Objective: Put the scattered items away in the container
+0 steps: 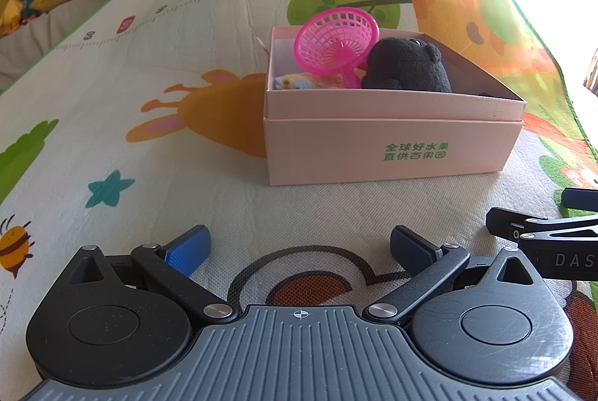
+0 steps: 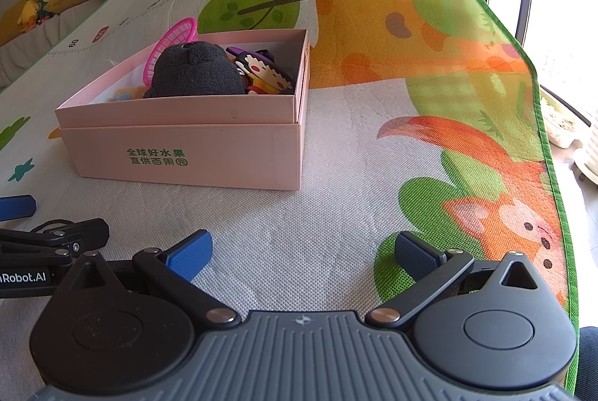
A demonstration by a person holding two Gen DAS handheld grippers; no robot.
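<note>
A play mat (image 1: 187, 27) carries the box (image 1: 392, 147); its soft plush (image 1: 407, 68) squeezes easily mid-body, net (image 1: 336, 42) light. Both grippers (image 1: 299, 247) (image 2: 302, 251) wide, empty.

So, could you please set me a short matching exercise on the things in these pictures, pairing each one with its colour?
Things:
1. toy basket
2. plush toy
3. box
4. finger pads of the left hand-held gripper

Colours:
A. pale pink
B. blue
C. bright pink
D. dark grey

Pairs: 1-C, 2-D, 3-A, 4-B
</note>
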